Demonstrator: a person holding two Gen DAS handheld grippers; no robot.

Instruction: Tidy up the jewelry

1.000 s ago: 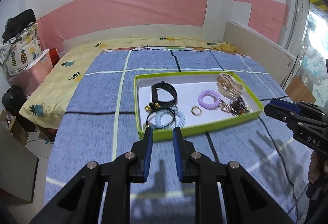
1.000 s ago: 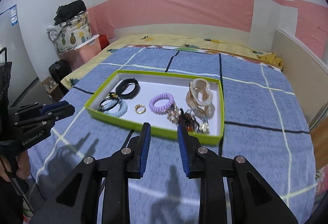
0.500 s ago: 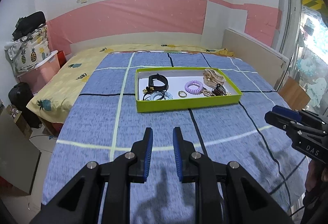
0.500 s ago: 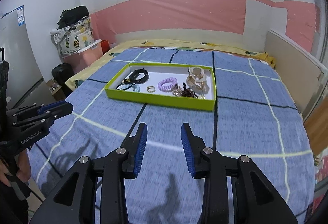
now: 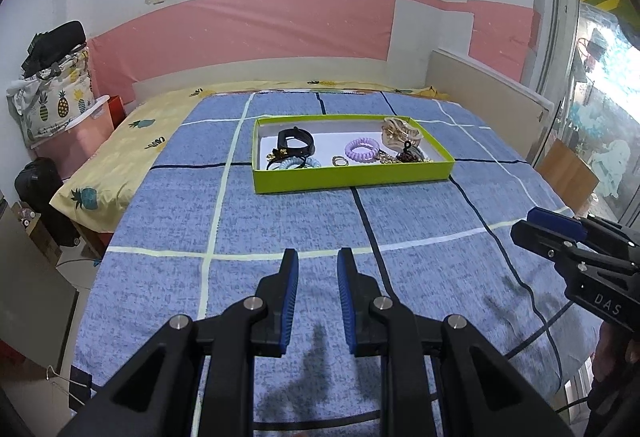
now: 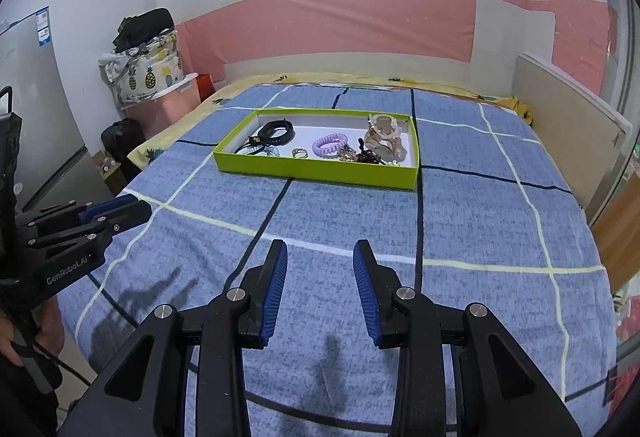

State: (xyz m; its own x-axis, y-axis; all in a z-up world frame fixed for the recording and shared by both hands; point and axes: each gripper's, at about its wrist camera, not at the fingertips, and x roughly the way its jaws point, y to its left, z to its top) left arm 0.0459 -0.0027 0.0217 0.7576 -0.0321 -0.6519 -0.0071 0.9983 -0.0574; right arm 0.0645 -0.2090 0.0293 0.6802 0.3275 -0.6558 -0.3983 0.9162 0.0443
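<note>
Both grippers empty, held well back from the jewelry tray.

The green tray sits mid-bed on the blue checked blanket. Inside lie a black band, a purple coil tie, a small gold ring and an amber clip. Left gripper and right gripper: jaws apart, holding nothing. This fits either sorting about to start or sorting finished; the stage cannot be settled.
</note>
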